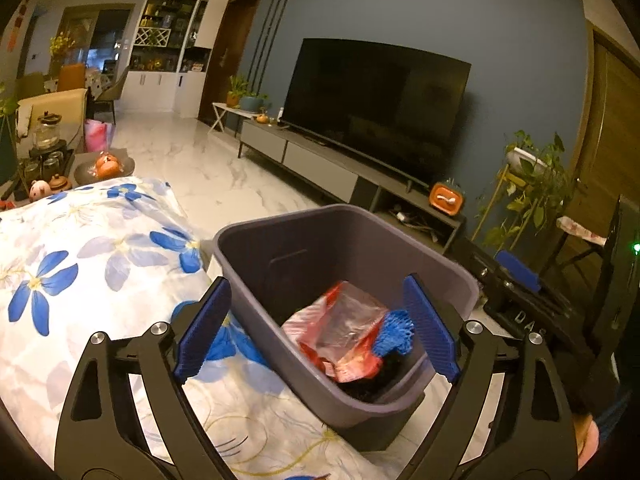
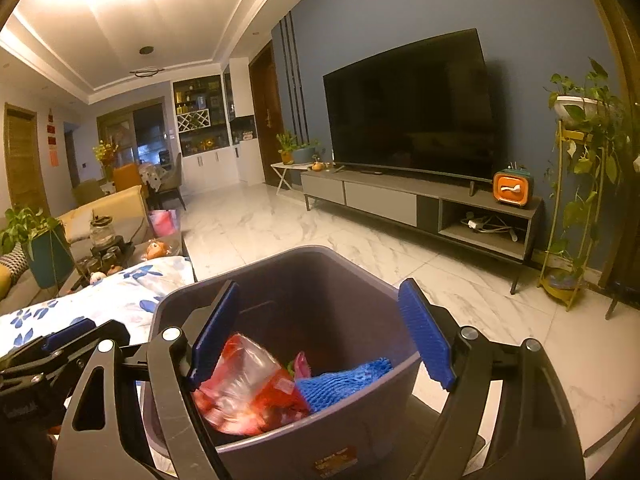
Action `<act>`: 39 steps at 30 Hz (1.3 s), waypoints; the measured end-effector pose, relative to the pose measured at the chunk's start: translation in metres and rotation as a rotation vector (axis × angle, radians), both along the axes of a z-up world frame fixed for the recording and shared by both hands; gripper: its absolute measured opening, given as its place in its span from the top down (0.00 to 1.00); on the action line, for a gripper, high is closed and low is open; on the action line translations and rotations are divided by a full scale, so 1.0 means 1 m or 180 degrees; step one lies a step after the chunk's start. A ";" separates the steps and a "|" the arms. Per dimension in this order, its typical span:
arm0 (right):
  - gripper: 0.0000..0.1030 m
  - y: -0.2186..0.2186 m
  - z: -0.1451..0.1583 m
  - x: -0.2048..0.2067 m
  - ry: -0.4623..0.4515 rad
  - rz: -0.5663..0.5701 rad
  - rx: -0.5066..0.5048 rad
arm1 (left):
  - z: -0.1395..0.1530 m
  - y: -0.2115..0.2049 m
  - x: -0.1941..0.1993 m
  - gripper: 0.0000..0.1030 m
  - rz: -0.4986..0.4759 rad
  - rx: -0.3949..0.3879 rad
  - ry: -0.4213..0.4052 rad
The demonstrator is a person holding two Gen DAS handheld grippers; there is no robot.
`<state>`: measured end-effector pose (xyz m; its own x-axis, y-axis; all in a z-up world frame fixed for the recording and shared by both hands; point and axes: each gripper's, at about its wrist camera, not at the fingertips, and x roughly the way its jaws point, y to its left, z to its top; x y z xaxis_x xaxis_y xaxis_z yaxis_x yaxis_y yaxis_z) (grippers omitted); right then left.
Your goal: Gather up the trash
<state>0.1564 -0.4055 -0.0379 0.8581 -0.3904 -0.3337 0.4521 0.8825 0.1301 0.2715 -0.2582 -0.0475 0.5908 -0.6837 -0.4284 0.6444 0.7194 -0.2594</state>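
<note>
A grey plastic trash bin stands beside the table; it also shows in the right wrist view. Inside lie a red and clear plastic bag, a blue foam net and something dark beneath. The right wrist view shows the bag and the net too. My left gripper is open and empty, above the bin's near left rim. My right gripper is open and empty, above the bin's mouth. The right gripper's blue pad shows at the right of the left wrist view.
A table with a white cloth with blue flowers lies left of the bin. A tea set and a fruit plate stand at its far end. A TV on a low cabinet faces me across the marble floor. A plant stand stands at right.
</note>
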 end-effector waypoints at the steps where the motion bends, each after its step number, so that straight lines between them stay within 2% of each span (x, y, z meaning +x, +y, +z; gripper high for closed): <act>1: 0.22 0.001 0.000 0.000 0.0002 0.0008 -0.0008 | 0.000 0.002 -0.002 0.16 0.0029 0.0009 -0.0013; 8: 0.12 0.027 -0.002 -0.001 0.0115 0.0198 -0.0122 | 0.008 0.036 -0.026 0.12 0.0545 0.0254 -0.0233; 10: 0.05 0.039 0.000 -0.004 0.0126 0.0279 -0.0146 | 0.011 0.048 -0.035 0.10 0.0699 0.0304 -0.0275; 21: 0.05 0.107 0.015 -0.044 0.0236 0.0614 -0.0271 | 0.025 0.124 -0.100 0.06 0.1470 0.0634 -0.0449; 29: 0.05 0.140 0.025 -0.091 0.0171 0.0451 -0.0426 | 0.031 0.161 -0.149 0.06 0.1602 0.0677 -0.0506; 39: 0.05 0.168 0.033 -0.130 0.0143 0.0536 -0.0447 | 0.037 0.174 -0.190 0.06 0.1557 0.0591 -0.0538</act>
<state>0.0269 -0.2376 -0.0053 0.9005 -0.2882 -0.3256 0.2994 0.9540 -0.0164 0.0817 -0.0844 -0.0110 0.8918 -0.2340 -0.3872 0.2451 0.9693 -0.0213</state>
